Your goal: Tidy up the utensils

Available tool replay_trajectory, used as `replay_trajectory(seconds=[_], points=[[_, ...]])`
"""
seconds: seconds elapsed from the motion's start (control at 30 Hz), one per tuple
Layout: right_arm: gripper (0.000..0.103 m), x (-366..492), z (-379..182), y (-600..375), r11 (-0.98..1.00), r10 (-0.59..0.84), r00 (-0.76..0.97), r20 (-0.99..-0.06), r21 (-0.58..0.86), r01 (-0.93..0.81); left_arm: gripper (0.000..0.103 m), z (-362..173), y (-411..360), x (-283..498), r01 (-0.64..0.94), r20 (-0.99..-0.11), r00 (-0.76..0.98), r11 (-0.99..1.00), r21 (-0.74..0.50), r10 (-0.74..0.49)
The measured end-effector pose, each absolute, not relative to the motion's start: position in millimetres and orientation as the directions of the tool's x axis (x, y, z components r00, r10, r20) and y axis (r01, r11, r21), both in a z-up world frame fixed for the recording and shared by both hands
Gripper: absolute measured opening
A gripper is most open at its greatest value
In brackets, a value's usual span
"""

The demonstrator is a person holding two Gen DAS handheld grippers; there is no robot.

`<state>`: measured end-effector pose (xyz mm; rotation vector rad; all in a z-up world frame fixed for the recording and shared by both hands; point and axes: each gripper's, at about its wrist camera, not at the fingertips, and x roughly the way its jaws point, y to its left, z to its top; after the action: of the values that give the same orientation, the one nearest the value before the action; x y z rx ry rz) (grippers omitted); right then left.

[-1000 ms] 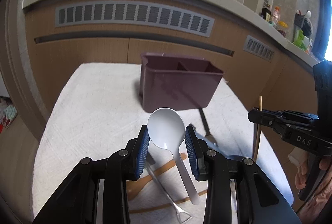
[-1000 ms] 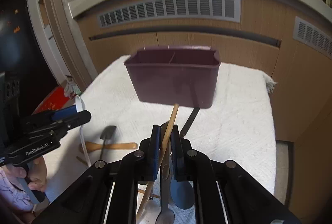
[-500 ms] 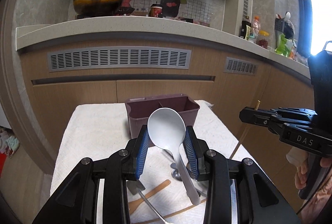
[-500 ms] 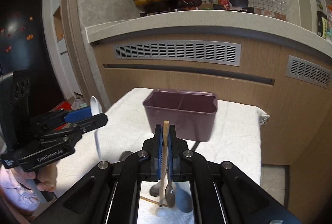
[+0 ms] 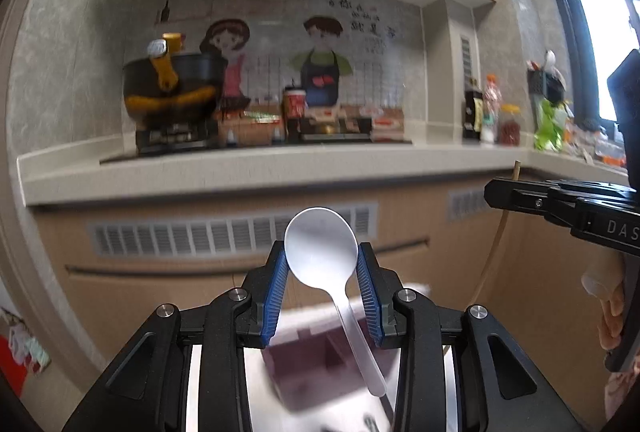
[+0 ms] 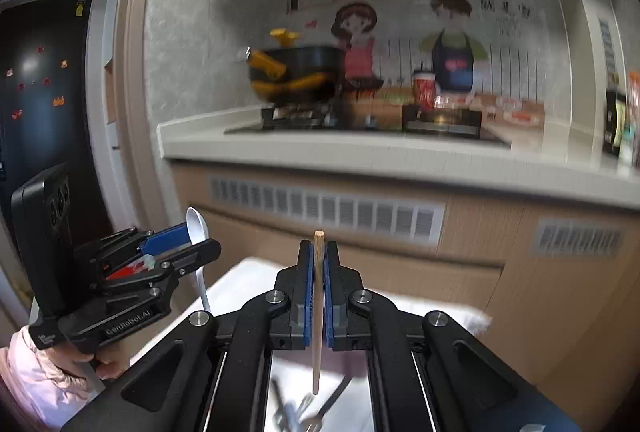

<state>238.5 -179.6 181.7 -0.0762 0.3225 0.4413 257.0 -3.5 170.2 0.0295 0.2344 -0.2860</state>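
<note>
My left gripper [image 5: 322,264] is shut on a white plastic spoon [image 5: 322,252], bowl up, handle hanging down; it also shows in the right wrist view [image 6: 197,228]. My right gripper [image 6: 319,256] is shut on a wooden chopstick [image 6: 318,312] held upright; it shows at the right of the left wrist view [image 5: 516,172]. Both are raised high. The maroon utensil holder [image 5: 316,360] shows blurred low between the left fingers. Metal utensils [image 6: 296,412] lie on the white cloth below the right gripper.
A kitchen counter [image 5: 240,168] with vented cabinet fronts runs across ahead. On it are a black pot [image 5: 172,88] on a stove, a red cup [image 5: 294,104] and bottles [image 5: 484,112]. A black fridge [image 6: 40,92] stands at the left. The white cloth [image 6: 248,280] covers the table.
Both grippers have lifted and tilted upward with the spoon and the chopstick. The holder and table have dropped to the bottom of both views; the counter and wall fill them.
</note>
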Motion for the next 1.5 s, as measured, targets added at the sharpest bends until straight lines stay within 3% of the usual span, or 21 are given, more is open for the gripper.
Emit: replay_trajectory(seconds=[0.13,0.27,0.67,0.77,0.83,0.87,0.97,1.0,1.13,1.3,1.4,1.47,1.5], points=[[0.004,279,188,-172,0.921,0.36,0.883,-0.302,-0.036,-0.388,0.036,158,-6,297,0.25,-0.229,0.943,0.968,0.003,-0.243],[0.004,322,169,-167,0.93,0.339,0.874,-0.349,-0.016,-0.367,0.036,131,-10,337,0.229,-0.288,0.931,0.973,-0.012,-0.223],[0.008,388,59,-165,0.927,0.335,0.745,-0.577,0.059,-0.37,0.037,22,-14,387,0.217,-0.528,0.816,0.972,-0.094,-0.234],[0.029,388,49,-164,0.924,0.334,0.728,-0.598,0.055,-0.379,0.046,18,-9,381,0.208,-0.538,0.808,0.971,-0.12,-0.239],[0.053,384,48,-164,0.926,0.324,0.739,-0.591,0.039,-0.375,0.05,18,-5,373,0.2,-0.533,0.812,0.971,-0.131,-0.239],[0.058,380,49,-164,0.93,0.312,0.751,-0.581,0.025,-0.367,0.052,20,-4,367,0.193,-0.53,0.815,0.973,-0.13,-0.233],[0.087,360,53,-167,0.941,0.268,0.795,-0.545,-0.028,-0.337,0.062,25,5,347,0.174,-0.53,0.819,0.976,-0.134,-0.219],[0.101,352,53,-168,0.945,0.247,0.81,-0.532,-0.054,-0.323,0.064,24,9,338,0.165,-0.535,0.817,0.976,-0.143,-0.216],[0.103,319,44,-165,0.946,0.123,0.857,-0.5,-0.203,-0.255,0.068,16,22,309,0.14,-0.561,0.8,0.975,-0.17,-0.213],[0.103,305,3,-161,0.942,0.061,0.773,-0.631,-0.219,-0.253,0.071,-8,33,275,0.122,-0.628,0.749,0.975,-0.185,-0.213],[0.103,302,-24,-163,0.948,0.099,0.716,-0.691,-0.153,-0.279,0.071,-25,40,257,0.11,-0.668,0.711,0.973,-0.201,-0.218],[0.093,307,-44,-165,0.948,0.156,0.64,-0.753,-0.067,-0.31,0.071,-34,45,244,0.099,-0.685,0.696,0.974,-0.205,-0.215],[0.074,311,-55,-165,0.951,0.173,0.598,-0.783,-0.026,-0.309,0.071,-39,47,239,0.09,-0.695,0.688,0.975,-0.205,-0.209]])
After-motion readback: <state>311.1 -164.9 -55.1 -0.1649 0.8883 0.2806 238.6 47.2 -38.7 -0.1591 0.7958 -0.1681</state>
